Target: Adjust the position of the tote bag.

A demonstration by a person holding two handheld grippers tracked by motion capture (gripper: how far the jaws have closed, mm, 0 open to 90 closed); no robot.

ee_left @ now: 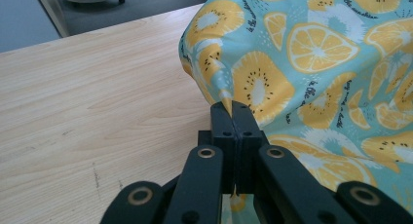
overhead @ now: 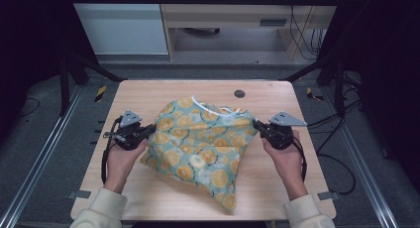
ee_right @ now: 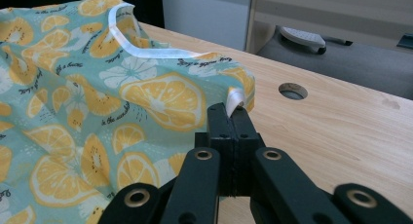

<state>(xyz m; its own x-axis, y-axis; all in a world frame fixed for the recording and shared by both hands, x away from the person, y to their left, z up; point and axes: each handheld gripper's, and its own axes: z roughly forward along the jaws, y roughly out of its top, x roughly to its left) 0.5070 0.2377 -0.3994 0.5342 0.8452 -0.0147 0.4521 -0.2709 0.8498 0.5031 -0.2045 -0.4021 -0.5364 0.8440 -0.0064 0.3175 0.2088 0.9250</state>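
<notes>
A teal cloth (overhead: 200, 143) printed with orange citrus slices and edged with white trim lies bunched on the wooden table (overhead: 148, 96). My left gripper (overhead: 148, 131) is shut on the cloth's left corner, and a pinch of fabric (ee_left: 227, 100) sticks out between its closed jaws. My right gripper (overhead: 256, 124) is shut on the cloth's right edge, with the white trim (ee_right: 234, 98) caught at its tips. The cloth (ee_right: 112, 107) is stretched and lifted a little between the two grippers, while its lower corner trails toward the table's front edge.
A round cable hole (overhead: 239, 93) sits in the table near its far edge. A chair base (ee_right: 302, 38) stands on the floor beyond the table. Bare wood lies to the left of the cloth (ee_left: 97, 102) and along the front.
</notes>
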